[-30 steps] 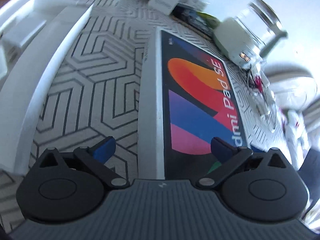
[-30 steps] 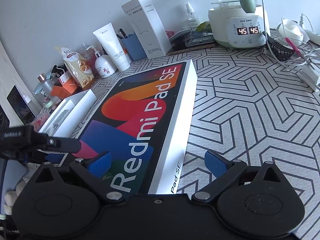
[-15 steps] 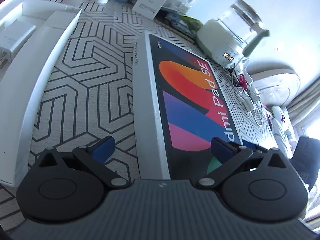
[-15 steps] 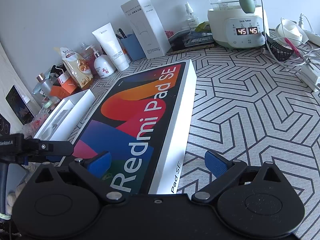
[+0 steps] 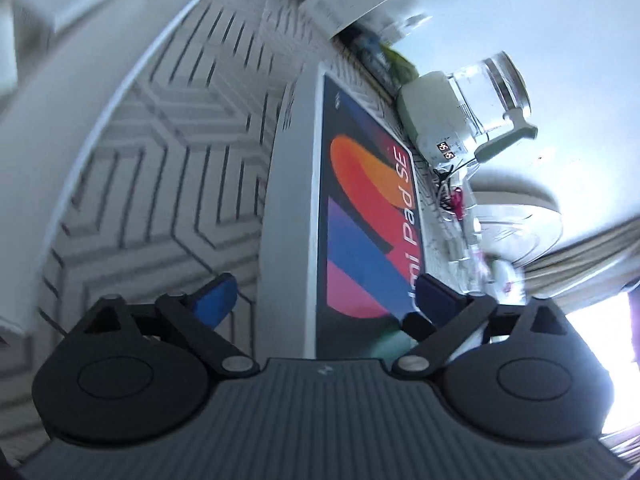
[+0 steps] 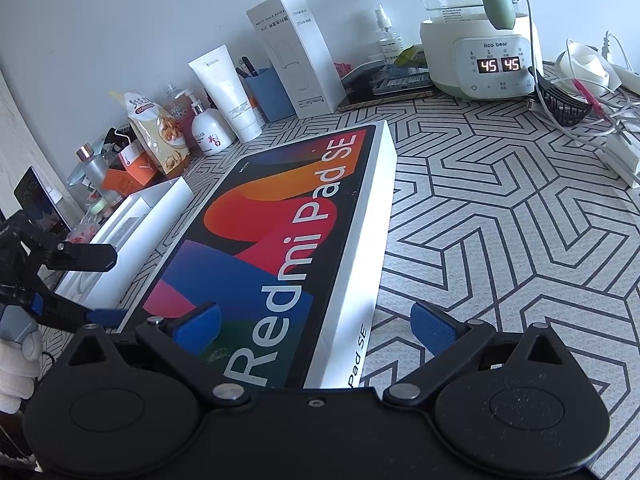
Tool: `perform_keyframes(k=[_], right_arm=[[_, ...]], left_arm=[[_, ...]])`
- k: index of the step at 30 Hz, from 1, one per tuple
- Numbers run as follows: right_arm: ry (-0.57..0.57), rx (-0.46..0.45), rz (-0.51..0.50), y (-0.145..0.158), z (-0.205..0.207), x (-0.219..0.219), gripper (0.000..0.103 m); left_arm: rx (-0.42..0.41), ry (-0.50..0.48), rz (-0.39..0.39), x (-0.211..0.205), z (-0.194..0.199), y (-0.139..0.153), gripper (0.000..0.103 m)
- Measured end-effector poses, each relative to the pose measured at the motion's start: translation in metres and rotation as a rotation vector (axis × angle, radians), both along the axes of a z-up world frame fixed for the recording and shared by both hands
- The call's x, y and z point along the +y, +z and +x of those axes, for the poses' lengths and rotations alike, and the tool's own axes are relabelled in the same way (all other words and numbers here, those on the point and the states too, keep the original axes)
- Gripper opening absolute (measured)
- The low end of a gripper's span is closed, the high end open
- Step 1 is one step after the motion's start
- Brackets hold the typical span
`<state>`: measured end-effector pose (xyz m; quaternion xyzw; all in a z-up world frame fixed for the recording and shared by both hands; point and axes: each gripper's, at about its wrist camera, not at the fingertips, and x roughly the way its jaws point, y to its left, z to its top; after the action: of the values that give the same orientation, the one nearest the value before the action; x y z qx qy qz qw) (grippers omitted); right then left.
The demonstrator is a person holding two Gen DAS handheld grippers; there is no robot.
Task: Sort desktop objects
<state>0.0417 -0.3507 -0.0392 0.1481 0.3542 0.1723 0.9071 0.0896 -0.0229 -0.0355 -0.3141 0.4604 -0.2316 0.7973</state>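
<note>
A flat white cardboard tablet box with a black lid printed in orange, red and blue shapes and the words "Redmi Pad SE" (image 6: pixel 288 240) lies on a table covered in a grey-and-black geometric patterned cloth (image 6: pixel 500 220). The right gripper (image 6: pixel 316 324) has its blue-padded fingers spread apart, straddling the box's near right edge. The left gripper (image 5: pixel 326 294), fingers also wide apart, straddles the box's near left edge; its view is motion-blurred. Behind the box stand a pale green electric kettle base showing "45 45" (image 6: pixel 486 64), a tall white carton (image 6: pixel 298 52) and a white tube (image 6: pixel 228 92).
</note>
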Motion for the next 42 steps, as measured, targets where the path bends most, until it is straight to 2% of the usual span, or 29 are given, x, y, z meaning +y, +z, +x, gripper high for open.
perform_keyframes(k=[2, 6, 7, 8, 10, 14, 21, 23, 26, 31, 37, 42], right_arm=[[0.003, 0.01, -0.001, 0.001, 0.002, 0.0, 0.102], [0.005, 0.023, -0.004, 0.002, 0.007, 0.0, 0.102], [0.004, 0.02, -0.003, 0.001, 0.009, 0.0, 0.102], [0.004, 0.018, -0.003, 0.001, 0.01, 0.001, 0.102], [0.018, 0.022, -0.005, 0.001, 0.012, 0.003, 0.102], [0.056, 0.029, -0.002, 0.002, 0.015, 0.008, 0.103], [0.091, 0.026, -0.002, 0.001, 0.019, 0.011, 0.103], [0.112, 0.029, -0.001, 0.002, 0.019, 0.013, 0.103], [0.115, 0.036, -0.008, 0.003, 0.021, 0.014, 0.103], [0.09, 0.043, 0.003, 0.005, 0.019, 0.011, 0.096], [0.085, 0.019, 0.022, 0.011, 0.009, 0.008, 0.089], [0.078, 0.019, 0.074, 0.017, 0.002, 0.01, 0.089]], left_arm=[[-0.088, -0.039, 0.077, -0.008, -0.002, 0.01, 0.095], [-0.266, -0.052, 0.38, -0.027, 0.0, 0.021, 0.093], [-0.29, -0.049, 0.428, -0.029, -0.001, 0.021, 0.093], [-0.292, -0.064, 0.444, -0.03, 0.001, 0.021, 0.093], [-0.26, -0.116, 0.431, -0.033, 0.006, 0.016, 0.093], [-0.171, -0.205, 0.339, -0.032, 0.017, 0.004, 0.095], [-0.202, -0.232, 0.329, -0.037, 0.021, 0.002, 0.096], [-0.214, -0.255, 0.313, -0.041, 0.02, 0.002, 0.089], [-0.234, -0.277, 0.355, -0.062, 0.018, 0.005, 0.09], [-0.28, -0.299, 0.434, -0.071, 0.01, 0.013, 0.089], [-0.303, -0.273, 0.447, -0.067, 0.001, 0.02, 0.089], [-0.328, -0.242, 0.429, -0.057, -0.011, 0.031, 0.089]])
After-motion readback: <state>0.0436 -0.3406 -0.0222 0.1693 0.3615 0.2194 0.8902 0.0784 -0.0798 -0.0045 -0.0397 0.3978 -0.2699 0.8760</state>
